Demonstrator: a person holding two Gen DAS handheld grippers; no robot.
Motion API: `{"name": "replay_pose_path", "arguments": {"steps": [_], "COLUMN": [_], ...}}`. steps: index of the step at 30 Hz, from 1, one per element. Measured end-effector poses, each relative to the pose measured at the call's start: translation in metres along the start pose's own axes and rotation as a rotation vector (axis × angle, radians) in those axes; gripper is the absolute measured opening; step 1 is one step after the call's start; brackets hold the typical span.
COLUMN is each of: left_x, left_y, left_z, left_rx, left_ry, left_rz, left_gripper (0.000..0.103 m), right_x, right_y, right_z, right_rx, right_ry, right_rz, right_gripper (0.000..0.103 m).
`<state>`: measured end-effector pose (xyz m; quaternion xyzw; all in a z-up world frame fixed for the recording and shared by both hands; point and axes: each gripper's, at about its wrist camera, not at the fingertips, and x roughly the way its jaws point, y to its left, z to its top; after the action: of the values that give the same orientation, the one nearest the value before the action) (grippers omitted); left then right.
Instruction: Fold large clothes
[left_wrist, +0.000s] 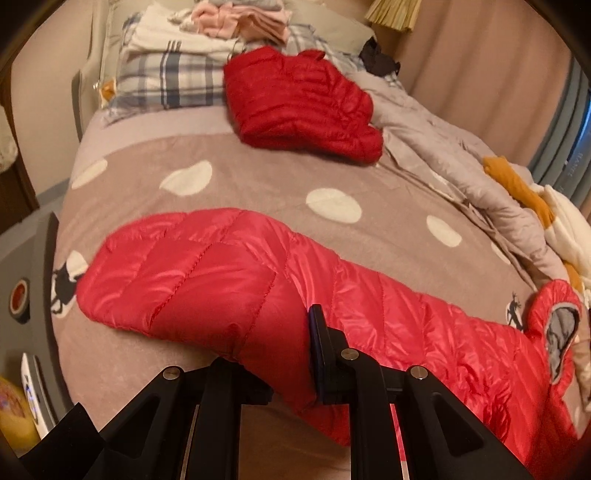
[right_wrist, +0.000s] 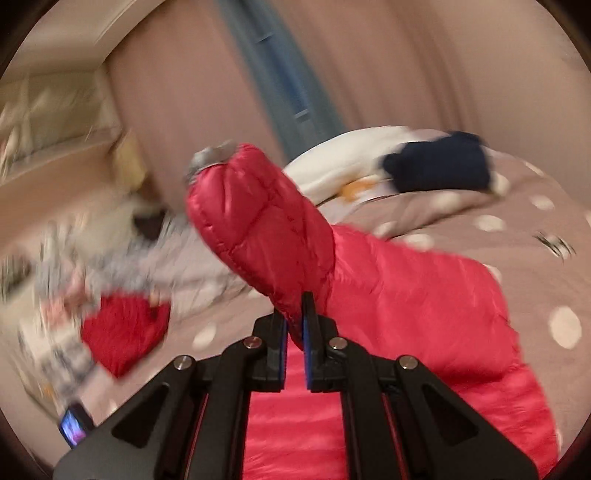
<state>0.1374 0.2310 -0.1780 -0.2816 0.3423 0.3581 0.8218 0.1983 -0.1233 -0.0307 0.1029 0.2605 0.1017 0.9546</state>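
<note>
Dotted bedspread (left_wrist: 258, 177) carries the pink-red puffer jacket (left_wrist: 229, 273) lying flat near the front edge in the left wrist view; the left gripper (left_wrist: 275, 350) is clenched on its near fold. Beyond lies a folded red jacket (left_wrist: 299, 103).

Right wrist view, blurred: the right gripper (right_wrist: 294, 325) pinches a lifted sleeve (right_wrist: 258, 218). Judging by this, a sleeve fold is in hand; next it should be laid across the body.

Warm, dim, pinkish room light, left wrist view fairly sharp, soft shine on the red jacket (left_wrist: 229, 280), right wrist view smeared with motion blur, worst on its left side, round dark corners, bent edges
</note>
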Motion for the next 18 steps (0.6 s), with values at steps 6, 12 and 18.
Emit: {"name": "replay_pose_path", "arguments": {"steps": [6,12,18], "left_x": [0.002,0.004,0.005], "left_y": [0.012,0.01,0.01], "left_z": [0.004,0.004,0.004], "left_rx": [-0.045,-0.047,-0.058], "left_ry": [0.028,0.044,0.048], "left_rz": [-0.029,-0.012,0.005], "left_gripper": [0.016,0.016,0.016], "right_x": [0.033,0.04,0.012], "right_y": [0.022,0.026,0.022], "right_z": [-0.033,-0.042,-0.028], "right_rx": [-0.009,0.016,0.013], "right_ry": [0.126,0.157,0.06], "right_rz": [-0.019,-0.034,-0.018], "right_gripper": [0.013,0.032,0.066]}}
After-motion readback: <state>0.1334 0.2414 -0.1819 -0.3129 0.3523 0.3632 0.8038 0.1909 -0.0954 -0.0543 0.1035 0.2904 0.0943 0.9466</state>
